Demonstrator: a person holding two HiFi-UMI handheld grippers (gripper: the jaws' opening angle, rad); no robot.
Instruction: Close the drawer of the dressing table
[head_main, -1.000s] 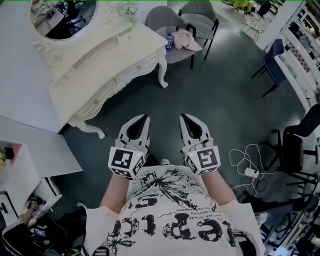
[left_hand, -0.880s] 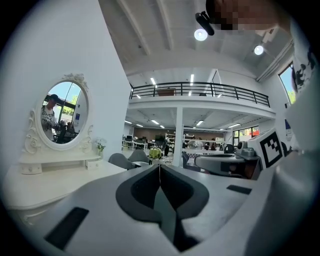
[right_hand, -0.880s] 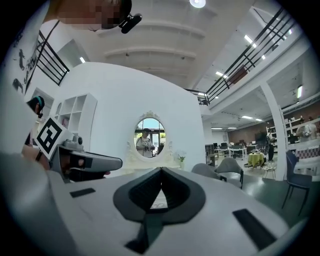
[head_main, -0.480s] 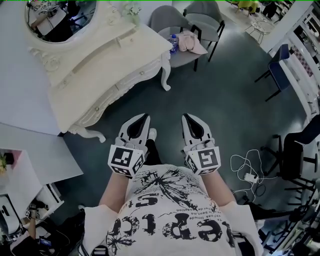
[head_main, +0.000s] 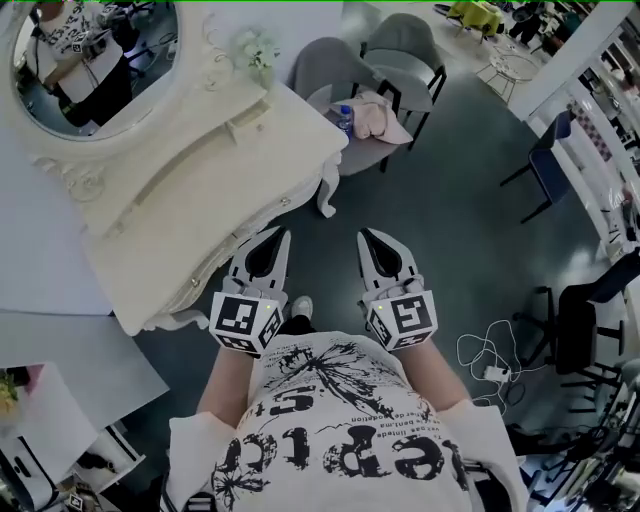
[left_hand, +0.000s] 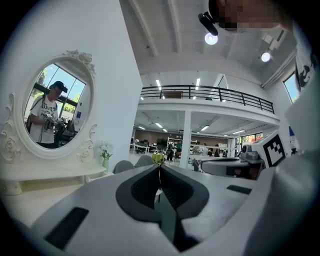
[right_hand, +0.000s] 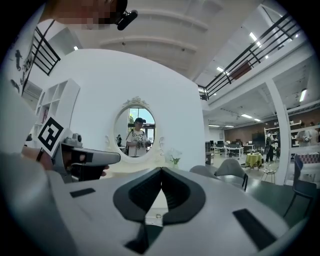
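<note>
Facing the cream dressing table (head_main: 190, 190), a person (head_main: 340, 420) holds the left gripper (head_main: 281, 236) and right gripper (head_main: 365, 237) side by side, both closed on nothing, near its front edge

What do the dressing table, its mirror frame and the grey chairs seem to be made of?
Dressing table: probably painted wood, cream with a satin finish; the curved legs and moulded edges suggest it. Mirror frame: the same painted wood or cast resin, with carved scrolls; I cannot tell which. Grey chairs: seemingly fabric-covered shells on thin dark metal legs.
</note>
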